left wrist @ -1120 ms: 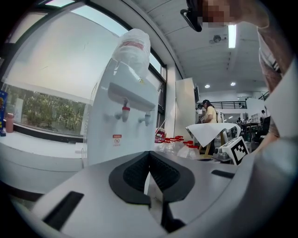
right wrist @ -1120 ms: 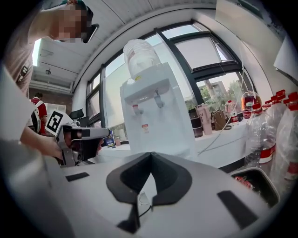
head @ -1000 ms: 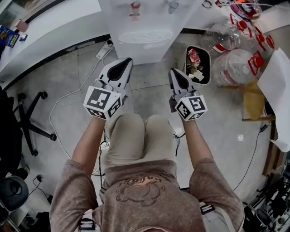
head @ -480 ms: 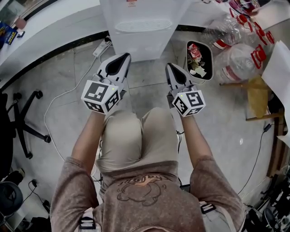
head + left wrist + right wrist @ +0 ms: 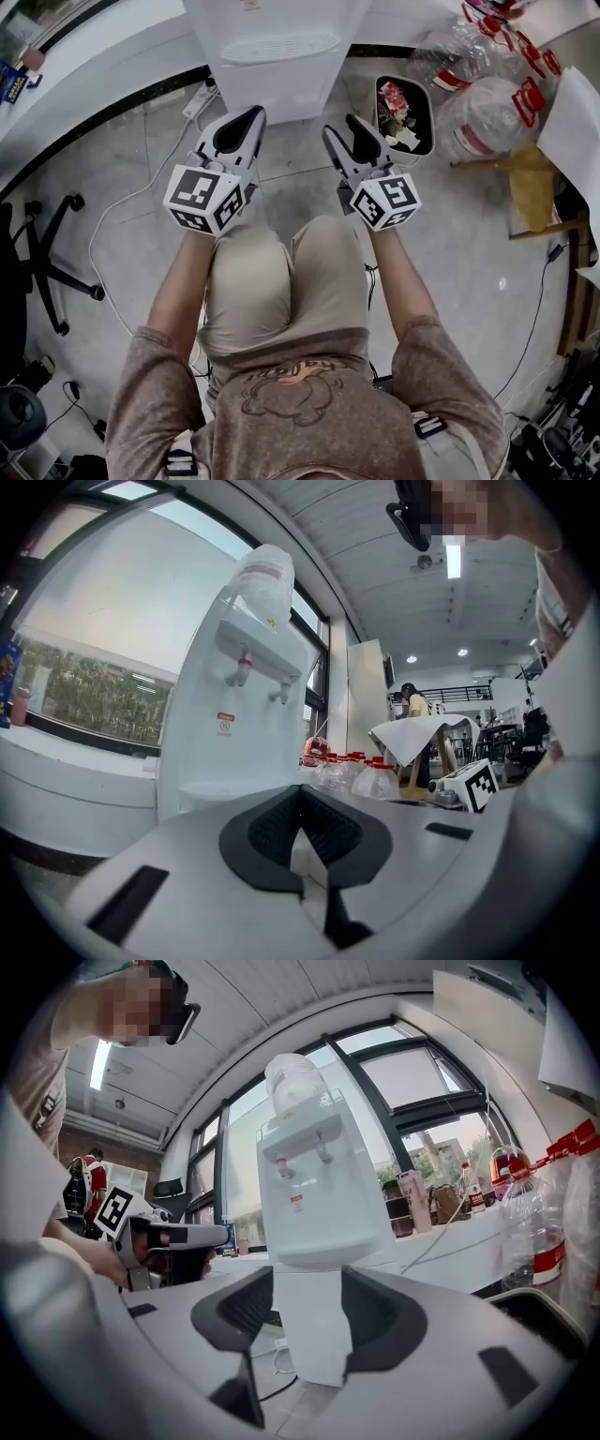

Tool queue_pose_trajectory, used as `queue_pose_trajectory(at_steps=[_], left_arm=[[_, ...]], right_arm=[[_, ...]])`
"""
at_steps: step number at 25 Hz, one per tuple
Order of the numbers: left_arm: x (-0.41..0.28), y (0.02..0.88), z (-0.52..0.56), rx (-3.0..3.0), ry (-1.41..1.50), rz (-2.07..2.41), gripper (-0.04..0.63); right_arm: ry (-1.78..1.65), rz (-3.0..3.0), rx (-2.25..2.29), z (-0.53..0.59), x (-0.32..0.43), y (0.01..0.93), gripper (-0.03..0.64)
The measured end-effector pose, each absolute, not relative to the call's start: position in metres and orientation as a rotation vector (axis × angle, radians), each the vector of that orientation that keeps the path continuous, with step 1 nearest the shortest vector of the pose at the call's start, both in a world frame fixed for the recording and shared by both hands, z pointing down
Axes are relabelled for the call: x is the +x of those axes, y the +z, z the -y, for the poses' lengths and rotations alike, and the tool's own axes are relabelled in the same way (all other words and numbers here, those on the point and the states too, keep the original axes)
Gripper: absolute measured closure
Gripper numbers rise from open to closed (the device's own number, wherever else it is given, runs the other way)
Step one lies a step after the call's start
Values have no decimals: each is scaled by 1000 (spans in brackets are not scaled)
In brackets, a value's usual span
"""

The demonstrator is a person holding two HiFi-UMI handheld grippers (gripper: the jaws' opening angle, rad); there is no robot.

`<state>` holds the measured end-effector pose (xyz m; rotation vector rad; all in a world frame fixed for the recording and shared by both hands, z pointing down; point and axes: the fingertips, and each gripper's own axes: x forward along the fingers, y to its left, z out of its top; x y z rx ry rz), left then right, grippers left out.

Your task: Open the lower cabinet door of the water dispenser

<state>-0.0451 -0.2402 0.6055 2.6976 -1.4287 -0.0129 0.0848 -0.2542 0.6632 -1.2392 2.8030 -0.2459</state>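
The approach step is being carried out. The water dispenser is standing at the upper centre of the head view, and its lower cabinet door is not yet being touched. The jaws of the right gripper have just been opening and are apart, with nothing between them. The left gripper is being held with its jaws together, empty. Next, the door's edge is probably needing to be reached. A small red label is being shown too small for reading.

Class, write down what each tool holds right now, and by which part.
Nothing is held. The left tool is shut and empty. The jaws of the right tool have just been opening, nothing between them, short of the water dispenser.
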Motion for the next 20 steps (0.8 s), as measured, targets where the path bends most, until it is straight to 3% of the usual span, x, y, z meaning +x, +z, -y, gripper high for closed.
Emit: queue_pose_trajectory(at_steps=[5,9,20], left_arm=[[-43,609,238,2700,-6,1416,582],[-44,608,239,2703,-12,1410,583],[-32,617,248,2725,13,1365,582]], right_arm=[[-273,-2850,-1197,259,82,675,246],[-324,-2902,-1163,270,76,691,163],[-352,-2934,-1176,348,80,724,160]])
